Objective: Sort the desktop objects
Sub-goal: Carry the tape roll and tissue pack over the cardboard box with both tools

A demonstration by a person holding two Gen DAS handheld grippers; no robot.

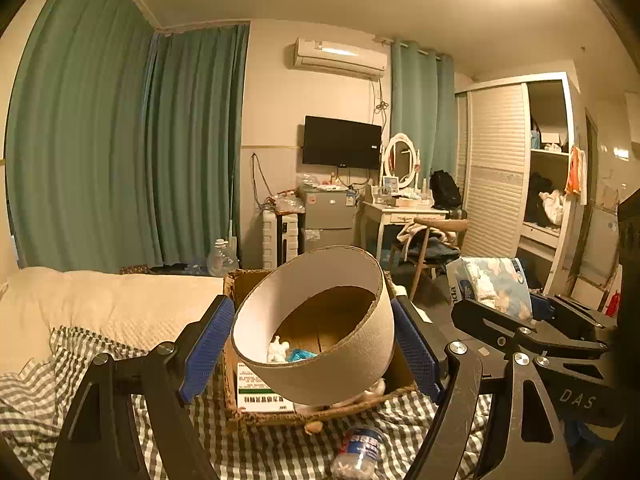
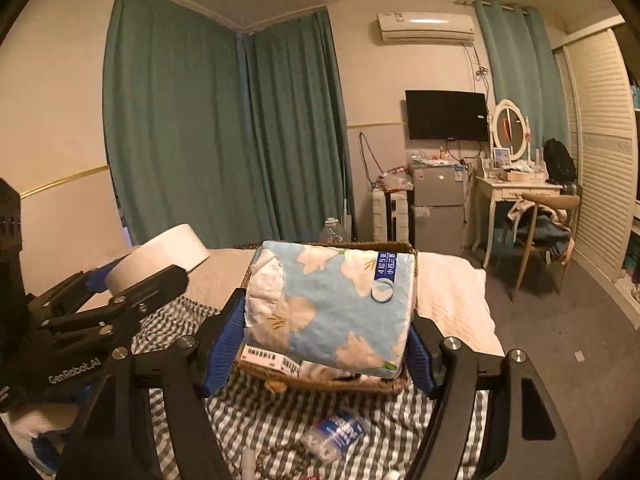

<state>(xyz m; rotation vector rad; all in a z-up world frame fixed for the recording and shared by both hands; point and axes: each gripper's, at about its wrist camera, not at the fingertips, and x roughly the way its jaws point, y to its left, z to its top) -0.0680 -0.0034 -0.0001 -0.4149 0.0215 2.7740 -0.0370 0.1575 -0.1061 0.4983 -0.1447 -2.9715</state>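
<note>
My left gripper (image 1: 312,344) is shut on a wide, open-ended cardboard ring (image 1: 320,320), white outside and brown inside, tilted in the air above a frayed cardboard box (image 1: 248,416) on the checked bedspread. Crumpled white and blue scraps and a green-and-white packet (image 1: 256,394) lie inside the box. My right gripper (image 2: 322,350) is shut on a soft tissue pack (image 2: 332,304) with a blue floral wrap, held over the same box (image 2: 320,384). From the right wrist view the ring (image 2: 160,256) shows at the left in the other gripper. The tissue pack (image 1: 492,284) shows at the right of the left wrist view.
A crushed plastic bottle (image 1: 358,454) with a blue label lies on the checked cloth (image 1: 280,448) in front of the box, also as bottle (image 2: 334,434). A cream quilt (image 1: 100,304) covers the bed beyond. A chair (image 2: 540,236), dressing table and small fridge stand by the far wall.
</note>
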